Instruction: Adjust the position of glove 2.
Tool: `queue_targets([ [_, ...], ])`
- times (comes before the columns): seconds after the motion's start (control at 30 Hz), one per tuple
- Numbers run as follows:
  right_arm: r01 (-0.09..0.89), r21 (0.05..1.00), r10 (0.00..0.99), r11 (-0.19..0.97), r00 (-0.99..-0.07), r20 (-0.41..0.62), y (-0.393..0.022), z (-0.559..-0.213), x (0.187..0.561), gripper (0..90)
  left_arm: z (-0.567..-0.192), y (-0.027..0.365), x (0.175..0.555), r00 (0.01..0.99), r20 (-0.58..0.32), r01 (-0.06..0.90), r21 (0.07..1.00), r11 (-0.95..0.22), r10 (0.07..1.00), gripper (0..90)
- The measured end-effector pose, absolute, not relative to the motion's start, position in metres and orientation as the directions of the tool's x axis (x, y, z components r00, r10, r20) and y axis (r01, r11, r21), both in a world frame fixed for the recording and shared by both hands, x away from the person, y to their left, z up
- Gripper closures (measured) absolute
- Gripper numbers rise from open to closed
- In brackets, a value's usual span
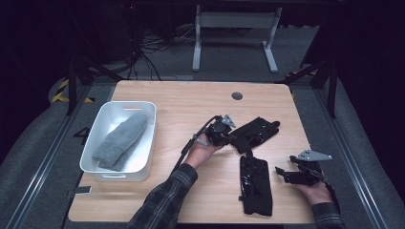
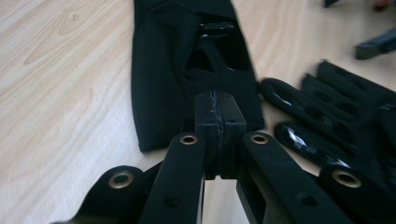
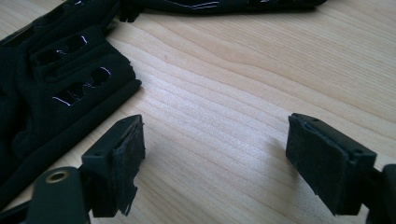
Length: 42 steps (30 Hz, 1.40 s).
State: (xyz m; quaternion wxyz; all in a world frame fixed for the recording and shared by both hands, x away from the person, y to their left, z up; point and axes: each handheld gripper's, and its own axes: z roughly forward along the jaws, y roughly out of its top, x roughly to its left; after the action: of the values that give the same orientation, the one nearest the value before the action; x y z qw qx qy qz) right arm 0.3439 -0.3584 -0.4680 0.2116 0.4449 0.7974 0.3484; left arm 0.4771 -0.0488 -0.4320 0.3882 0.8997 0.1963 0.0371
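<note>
Dim room, cables on the floor behind; in the middle a pale wooden table [image 1: 181,100]. Along its left edge, a white bin [image 1: 106,114] with a grey knitted piece [image 1: 122,140] lying inside.

Towards the table's centre, the left gripper [image 1: 228,136]: pads [image 2: 208,116] pressed flat together, no cloth visible between them, tips just at the cuff end of the far black glove [image 1: 255,131]. Likely trouble here: closing short of the fabric and lifting away with nothing, or catching a mere thread of hem and dropping the glove on the way across to the bin.

Nearer the front edge, right of centre, the second black glove [image 1: 255,183], flat, fingers towards the first, close by or perhaps touching. Danger of dragging one glove with the other if snagged, or of sweeping it over the front edge.

By the front right corner, the right gripper [image 1: 282,172]: spread wide, nothing between the jaws but bare wood [image 3: 215,154], glove cuff just beside the one pad. Risk of scraping the tabletop when pinching low for thin cloth, or of bunching the glove sideways instead of grasping it.
</note>
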Motion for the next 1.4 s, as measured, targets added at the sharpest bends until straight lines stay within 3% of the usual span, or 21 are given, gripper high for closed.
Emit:
queue_targets([
  [0.3, 0.562, 0.743, 0.856, 0.363, -0.516, -0.029, -0.358, -0.468, 0.344, 19.4, -0.455, -0.061, 0.492, 0.904, -0.074, 0.360, 0.664, -0.655, 0.422, 90.0],
  [0.8, 0.562, 0.743, 0.857, 0.364, -0.515, -0.030, -0.358, -0.468, 0.344, 19.3, -0.457, -0.020, 0.475, 0.873, -0.103, 0.415, 0.671, -0.614, 0.477, 90.0],
  [1.4, 0.562, 0.743, 0.857, 0.363, -0.514, -0.030, -0.358, -0.468, 0.344, 19.3, -0.456, 0.019, 0.435, 0.870, -0.133, 0.440, 0.644, -0.626, 0.475, 90.0],
])
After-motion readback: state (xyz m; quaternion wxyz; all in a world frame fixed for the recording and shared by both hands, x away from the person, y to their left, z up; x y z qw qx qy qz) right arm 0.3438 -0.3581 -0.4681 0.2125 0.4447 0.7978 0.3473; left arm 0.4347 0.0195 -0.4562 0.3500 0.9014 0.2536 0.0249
